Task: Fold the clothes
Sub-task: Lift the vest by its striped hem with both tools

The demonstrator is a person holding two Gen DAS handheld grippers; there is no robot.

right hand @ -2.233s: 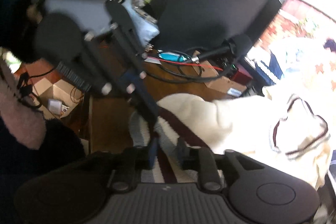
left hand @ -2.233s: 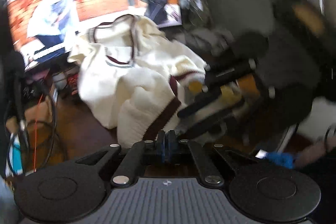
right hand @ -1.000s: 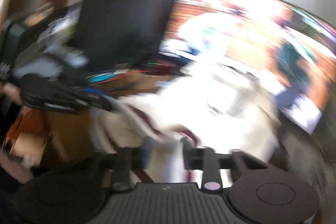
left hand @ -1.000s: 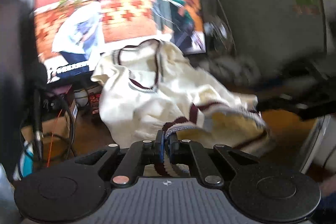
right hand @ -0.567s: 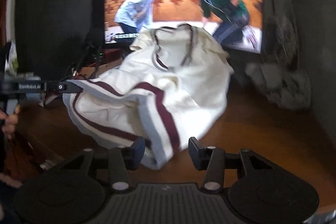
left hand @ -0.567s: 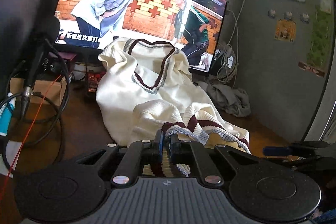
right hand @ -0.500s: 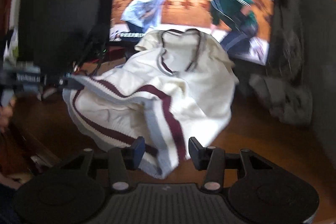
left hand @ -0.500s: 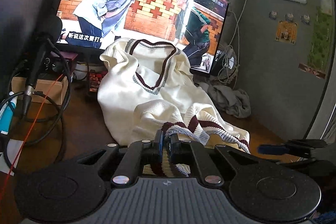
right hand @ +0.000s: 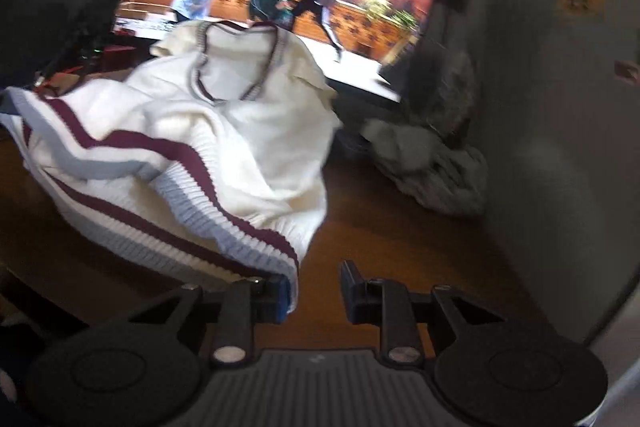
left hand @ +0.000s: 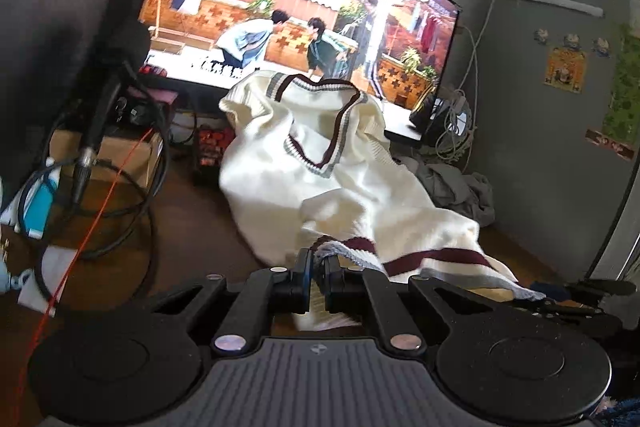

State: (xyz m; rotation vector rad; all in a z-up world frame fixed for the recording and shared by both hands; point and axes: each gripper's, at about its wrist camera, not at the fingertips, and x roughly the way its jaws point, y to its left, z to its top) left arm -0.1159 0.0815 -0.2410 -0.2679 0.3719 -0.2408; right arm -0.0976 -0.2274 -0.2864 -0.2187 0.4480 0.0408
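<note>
A cream knit sweater [left hand: 320,187] with a maroon and grey striped V-neck and hem lies crumpled on the brown wooden table [left hand: 192,227], its collar propped toward the screen. My left gripper [left hand: 317,277] is shut on the striped hem at the sweater's near left corner. In the right wrist view the same sweater [right hand: 240,139] spreads from the left, its striped hem running down to my right gripper [right hand: 314,287], which stands open. The hem's corner brushes the inner side of the left finger [right hand: 280,293]. The right gripper's tips [left hand: 580,291] show at the far right of the left wrist view.
A large lit TV screen [left hand: 304,11] stands behind the sweater. A grey crumpled cloth [right hand: 432,163] lies at the right by a grey fridge [left hand: 560,115]. Black cables, a red wire and a microphone [left hand: 96,131] crowd the left side of the table.
My right gripper has let go of the hem and now stands open beside it. The left gripper stays shut on its corner and has pulled it slightly back; the hem stretches wider.
</note>
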